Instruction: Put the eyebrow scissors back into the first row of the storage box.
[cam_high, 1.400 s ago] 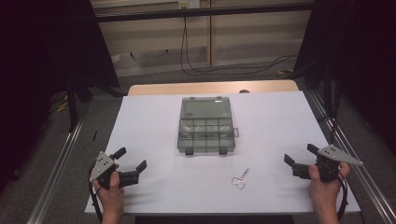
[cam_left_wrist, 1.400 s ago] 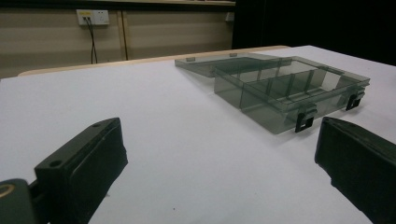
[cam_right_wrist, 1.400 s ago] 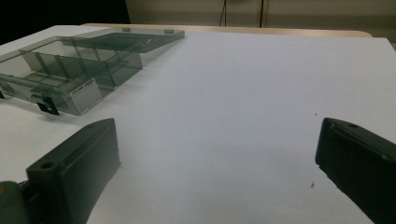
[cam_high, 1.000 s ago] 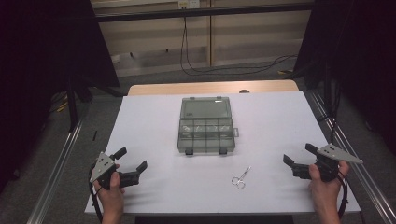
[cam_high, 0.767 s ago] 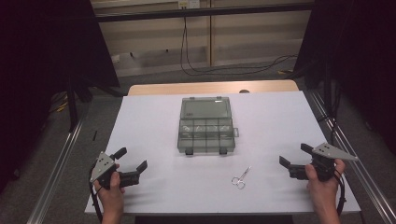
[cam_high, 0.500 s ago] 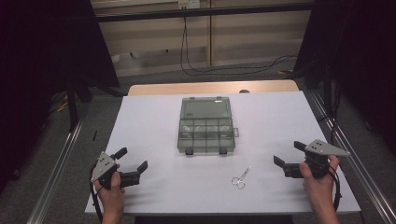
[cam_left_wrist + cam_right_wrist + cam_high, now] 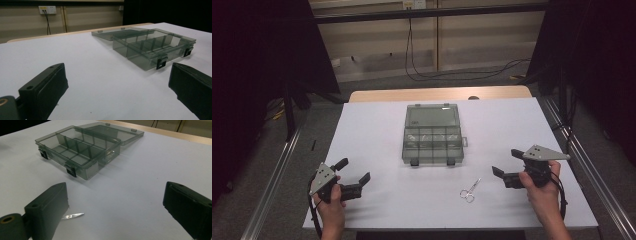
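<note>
Tongs both released, empty: right tongs (image 7: 504,171) moved inward toward small scissors (image 7: 470,190); left tongs (image 7: 353,173) unmoved. Open compartment box (image 7: 432,134) mid-surface; scissors pickup likely.

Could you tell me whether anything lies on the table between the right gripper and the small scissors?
Nothing visible does. The right gripper is open, and only bare white table separates it from the scissors; the compartment box sits farther back.
</note>
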`<action>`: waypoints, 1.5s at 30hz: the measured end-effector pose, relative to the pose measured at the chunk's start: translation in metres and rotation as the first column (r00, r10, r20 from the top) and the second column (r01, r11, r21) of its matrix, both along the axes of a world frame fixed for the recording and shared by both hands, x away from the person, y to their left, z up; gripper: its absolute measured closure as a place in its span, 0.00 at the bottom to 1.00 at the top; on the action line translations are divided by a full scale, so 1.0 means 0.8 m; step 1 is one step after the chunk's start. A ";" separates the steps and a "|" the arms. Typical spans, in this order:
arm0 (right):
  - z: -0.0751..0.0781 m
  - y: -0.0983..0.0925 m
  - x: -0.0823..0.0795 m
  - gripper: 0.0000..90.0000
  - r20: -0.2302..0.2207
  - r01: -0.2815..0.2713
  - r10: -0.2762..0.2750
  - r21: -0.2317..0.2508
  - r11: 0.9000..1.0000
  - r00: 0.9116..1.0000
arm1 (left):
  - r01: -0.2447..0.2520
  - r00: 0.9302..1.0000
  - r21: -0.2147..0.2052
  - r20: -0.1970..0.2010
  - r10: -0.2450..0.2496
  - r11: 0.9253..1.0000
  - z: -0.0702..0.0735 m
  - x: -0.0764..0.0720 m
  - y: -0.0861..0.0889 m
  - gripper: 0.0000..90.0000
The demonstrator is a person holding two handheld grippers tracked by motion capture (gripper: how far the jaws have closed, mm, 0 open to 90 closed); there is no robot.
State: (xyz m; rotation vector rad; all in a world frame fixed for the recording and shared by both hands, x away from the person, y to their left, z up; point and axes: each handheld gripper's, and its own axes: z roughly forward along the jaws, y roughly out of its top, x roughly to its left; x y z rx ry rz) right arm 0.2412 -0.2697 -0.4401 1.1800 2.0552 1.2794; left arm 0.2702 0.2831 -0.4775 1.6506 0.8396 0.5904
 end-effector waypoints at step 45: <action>-0.043 0.088 0.027 1.00 -0.348 -0.110 0.060 -0.126 0.986 0.935 | 0.003 1.000 -0.002 0.003 -0.003 1.000 0.000 0.001 0.002 0.02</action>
